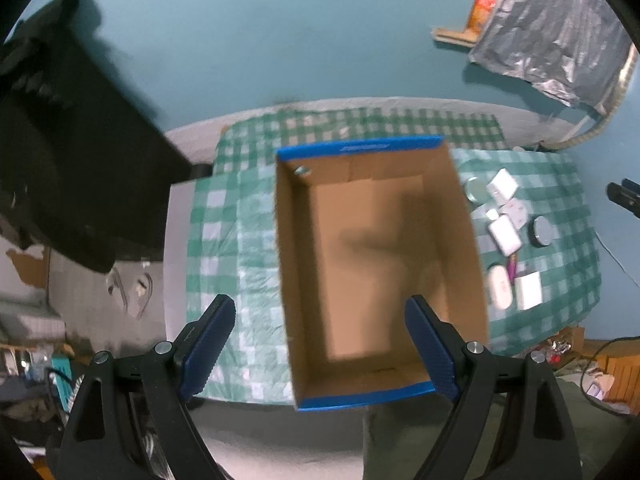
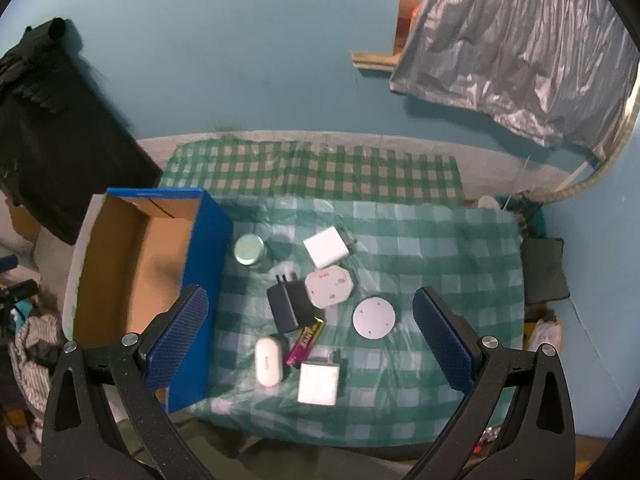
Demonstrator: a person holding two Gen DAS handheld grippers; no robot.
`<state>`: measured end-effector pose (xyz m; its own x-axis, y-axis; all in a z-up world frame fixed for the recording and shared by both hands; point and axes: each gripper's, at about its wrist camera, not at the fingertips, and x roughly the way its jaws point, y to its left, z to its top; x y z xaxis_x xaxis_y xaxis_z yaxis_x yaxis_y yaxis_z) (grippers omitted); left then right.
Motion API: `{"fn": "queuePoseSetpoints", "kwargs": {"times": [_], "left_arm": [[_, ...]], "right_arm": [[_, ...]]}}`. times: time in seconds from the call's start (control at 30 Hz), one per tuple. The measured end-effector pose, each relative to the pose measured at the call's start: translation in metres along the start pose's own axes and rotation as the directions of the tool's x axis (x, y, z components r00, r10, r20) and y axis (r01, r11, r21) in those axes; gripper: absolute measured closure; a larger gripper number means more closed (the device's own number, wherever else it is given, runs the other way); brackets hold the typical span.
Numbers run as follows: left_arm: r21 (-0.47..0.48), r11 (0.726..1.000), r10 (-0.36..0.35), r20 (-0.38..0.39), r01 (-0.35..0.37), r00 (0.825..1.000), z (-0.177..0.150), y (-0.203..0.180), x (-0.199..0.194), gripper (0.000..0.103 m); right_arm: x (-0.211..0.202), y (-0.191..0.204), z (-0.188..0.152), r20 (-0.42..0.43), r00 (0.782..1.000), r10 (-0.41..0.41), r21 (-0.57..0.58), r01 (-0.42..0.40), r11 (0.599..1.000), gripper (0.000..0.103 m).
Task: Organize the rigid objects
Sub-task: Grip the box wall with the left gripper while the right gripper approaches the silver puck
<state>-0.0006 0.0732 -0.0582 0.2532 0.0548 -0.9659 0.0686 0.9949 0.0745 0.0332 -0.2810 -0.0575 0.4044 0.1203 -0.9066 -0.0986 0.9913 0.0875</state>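
Your left gripper [image 1: 320, 344] hangs above the open cardboard box [image 1: 376, 264] with its jaws wide apart and nothing between them; the box looks empty, so the sorting has seemingly not begun. Your right gripper [image 2: 312, 332] is likewise spread and unloaded, hovering over the small things on the checked cloth [image 2: 440, 248] just right of the box [image 2: 136, 264]: a round tin [image 2: 250, 249], a white charger [image 2: 325, 252], a black charger [image 2: 289, 306], a white adapter [image 2: 330, 289], a grey disc [image 2: 375, 317], a white oval case [image 2: 268, 361], a battery [image 2: 306, 341] and a white cube plug [image 2: 319, 383]. They lie packed close, several touching, so closing on one could nudge or drag a neighbour, and the battery may roll. The smooth chargers could slip from a corner grip. The box rim bears a white logo and the adapter and battery carry print, all too blurred to read.
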Motion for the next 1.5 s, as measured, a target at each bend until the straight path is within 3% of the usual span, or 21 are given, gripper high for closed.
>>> {"fn": "queuePoseSetpoints", "kwargs": {"times": [0.23,0.43,0.53,0.67,0.8,0.87,1.2,1.33,1.37,1.5], "left_arm": [[-0.031,0.999,0.025,-0.054,-0.026,0.998,-0.012,0.032,0.033,0.015],[-0.087,0.996,-0.041,-0.119,0.031,0.992,-0.026,0.045,0.063,0.015],[-0.102,0.995,-0.037,-0.156,0.021,0.987,-0.033,0.046,0.082,0.015],[-0.079,0.997,-0.005,-0.196,-0.011,0.981,-0.040,0.044,0.099,0.026],[-0.059,0.998,0.007,-0.221,-0.021,0.975,-0.047,0.040,0.113,0.029],[-0.056,0.998,-0.002,-0.228,-0.011,0.974,-0.049,0.038,0.117,0.037],[-0.066,0.998,-0.025,-0.250,0.009,0.968,-0.053,0.032,0.133,0.055],[-0.073,0.997,-0.038,-0.267,0.019,0.963,-0.055,0.033,0.139,0.067],[-0.073,0.997,-0.037,-0.271,0.018,0.962,-0.055,0.033,0.141,0.073],[-0.072,0.997,-0.041,-0.289,0.021,0.957,-0.058,0.032,0.145,0.080]], "right_arm": [[0.038,-0.032,-0.002,-0.084,0.995,0.051,0.062,-0.046,0.997,0.001],[0.074,-0.051,-0.011,-0.151,0.989,-0.005,0.074,0.017,0.997,0.001],[0.091,-0.059,-0.018,-0.184,0.982,-0.035,0.073,0.049,0.996,0.002],[0.112,-0.066,-0.028,-0.213,0.975,-0.063,0.050,0.076,0.996,0.002],[0.126,-0.071,-0.033,-0.232,0.969,-0.082,0.033,0.092,0.995,0.002],[0.136,-0.074,-0.036,-0.249,0.964,-0.090,0.024,0.099,0.995,0.002],[0.175,-0.080,-0.047,-0.313,0.946,-0.090,0.014,0.099,0.995,0.002],[0.186,-0.079,-0.047,-0.323,0.940,-0.106,-0.007,0.110,0.994,0.007],[0.190,-0.080,-0.046,-0.328,0.939,-0.108,-0.009,0.111,0.994,0.008],[0.202,-0.080,-0.047,-0.348,0.932,-0.104,-0.017,0.104,0.994,0.013]]}}
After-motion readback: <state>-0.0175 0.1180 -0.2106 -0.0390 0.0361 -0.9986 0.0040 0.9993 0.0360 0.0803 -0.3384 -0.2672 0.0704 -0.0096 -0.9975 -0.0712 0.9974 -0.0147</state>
